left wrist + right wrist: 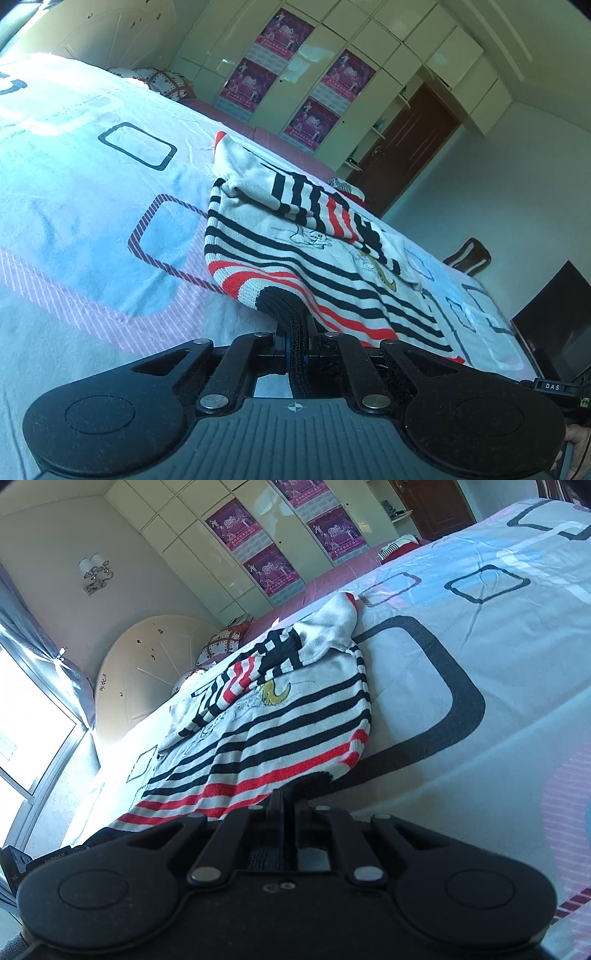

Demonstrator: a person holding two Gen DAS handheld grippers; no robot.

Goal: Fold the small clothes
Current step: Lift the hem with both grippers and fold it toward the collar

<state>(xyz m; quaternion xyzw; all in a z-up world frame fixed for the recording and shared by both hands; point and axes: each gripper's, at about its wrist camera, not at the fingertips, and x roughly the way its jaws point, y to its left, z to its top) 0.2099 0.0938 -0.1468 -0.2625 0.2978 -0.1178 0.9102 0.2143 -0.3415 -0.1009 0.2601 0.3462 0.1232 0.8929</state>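
**Kid:** Black gripper parts fill the near edge of both views. What are they holding?

**Helper:** Each one has pinched the black hem of the striped sweater (295,258). The left gripper (297,328) is squeezed tight on the hem at the near left corner. The right gripper (291,794) is squeezed tight on the hem at the near right corner.

**Kid:** Where is the sweater?

**Helper:** It lies on the bed (92,221), on a sheet with square shapes. The near edge is lifted a bit off the sheet where the grippers hold it. The rest lies flat, going away to the far side.

**Kid:** Is it folded yet?

**Helper:** Partly, I think. The sleeves (314,206) look laid across the chest on top of the body, so the sides seem tucked in. The body itself is not folded over. It is at full length.

**Kid:** So what is left?

**Helper:** My guess is the bottom has to go up and over to the far end, near the collar, to make it half as long. After that it may need smoothing.

**Kid:** Are there more clothes?

**Helper:** Something small and striped (397,548) sits far away at the end of the bed. I cannot tell what it is.
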